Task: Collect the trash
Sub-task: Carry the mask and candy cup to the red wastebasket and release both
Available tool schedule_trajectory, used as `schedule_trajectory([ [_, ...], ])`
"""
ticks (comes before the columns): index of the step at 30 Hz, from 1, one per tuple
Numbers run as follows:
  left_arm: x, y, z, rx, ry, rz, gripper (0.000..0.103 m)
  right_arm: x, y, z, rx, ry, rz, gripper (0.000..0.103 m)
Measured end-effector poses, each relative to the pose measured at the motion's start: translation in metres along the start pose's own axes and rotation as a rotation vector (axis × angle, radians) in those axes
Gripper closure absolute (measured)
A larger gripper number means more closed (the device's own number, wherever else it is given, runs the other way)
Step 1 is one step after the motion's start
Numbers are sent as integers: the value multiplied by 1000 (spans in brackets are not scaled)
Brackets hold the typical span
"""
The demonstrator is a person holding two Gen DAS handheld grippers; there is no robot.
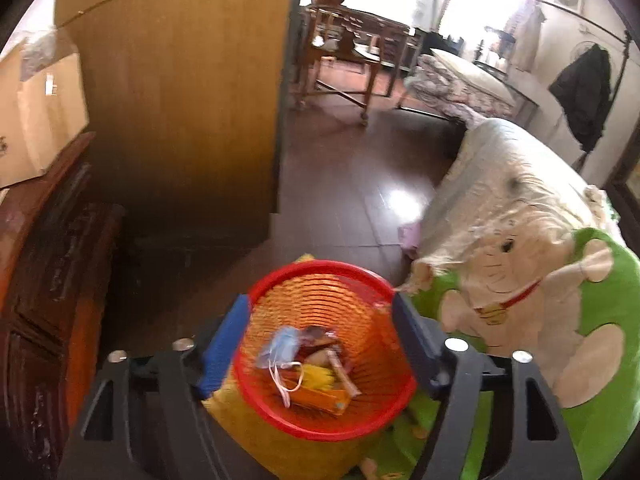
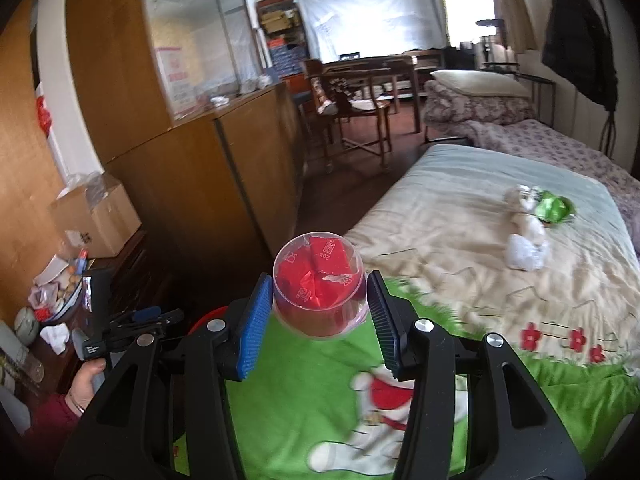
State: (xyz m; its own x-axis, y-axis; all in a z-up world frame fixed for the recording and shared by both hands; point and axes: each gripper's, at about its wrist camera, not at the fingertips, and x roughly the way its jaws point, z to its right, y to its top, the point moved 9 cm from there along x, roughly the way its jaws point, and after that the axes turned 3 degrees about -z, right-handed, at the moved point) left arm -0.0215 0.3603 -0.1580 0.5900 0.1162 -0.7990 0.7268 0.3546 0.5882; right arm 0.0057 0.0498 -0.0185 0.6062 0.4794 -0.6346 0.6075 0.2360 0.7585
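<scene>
Clear plastic cup (image 2: 319, 288) stuffed with crumpled red wrapper sits between the jaws of the right gripper (image 2: 318, 312), held above the green cartoon blanket (image 2: 304, 392) on the bed (image 2: 480, 240); blue pad touches the cup's left side, dark pad looks just beside the right side; jaws judged closed on the cup, contact on the right not fully clear.

Red mesh wastebasket (image 1: 326, 344) lies between the jaws of the left gripper (image 1: 320, 344), tilted so the mouth faces the camera; a blue face mask (image 1: 282, 350), yellow and orange scraps already inside; whether these jaws clamp the basket or only frame it, cannot tell.

Step in hand, as judged: cup picked up, not yet binned; basket being presented at the bed's edge, near the floor.

Next move calls for bringing the cup over the basket mouth, then opening the right jaws; basket rim must stay steady; cup is light and may bounce out.

More litter on the bed: white crumpled tissue (image 2: 522, 254), green wrapper (image 2: 554, 208).
</scene>
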Motion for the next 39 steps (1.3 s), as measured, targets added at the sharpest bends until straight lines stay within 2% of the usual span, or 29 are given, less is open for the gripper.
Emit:
schedule_trajectory([
  [1,-3,-1,-10,-9,36,17,20,3,0,-6,-8,6,-7,54],
  [6,-13,-5,-50,-63,119,47,9,30,-3,-44,-62,66,-74,54],
  [12,-18,-19,-98,-138,187,49,7,73,-9,-106,-165,133,-158,54],
  [16,-17,-28,-109,-128,228,46,7,105,-20,-149,-247,171,-217,54],
  [22,-12,-40,-113,-92,274,37,7,151,-35,-181,-314,196,-303,53],
  [24,-10,-41,-112,-83,280,34,7,159,-37,-182,-308,191,-316,43],
  [26,-9,-43,-110,-75,284,32,7,162,-36,-179,-280,203,-311,37],
  [32,-7,-43,-97,-40,291,33,7,151,-32,-168,-244,206,-276,36],
  [36,-18,-33,-82,13,304,64,6,129,-18,-158,-250,176,-197,36],
  [39,-30,-24,-72,41,302,92,6,109,-4,-146,-236,154,-135,31],
])
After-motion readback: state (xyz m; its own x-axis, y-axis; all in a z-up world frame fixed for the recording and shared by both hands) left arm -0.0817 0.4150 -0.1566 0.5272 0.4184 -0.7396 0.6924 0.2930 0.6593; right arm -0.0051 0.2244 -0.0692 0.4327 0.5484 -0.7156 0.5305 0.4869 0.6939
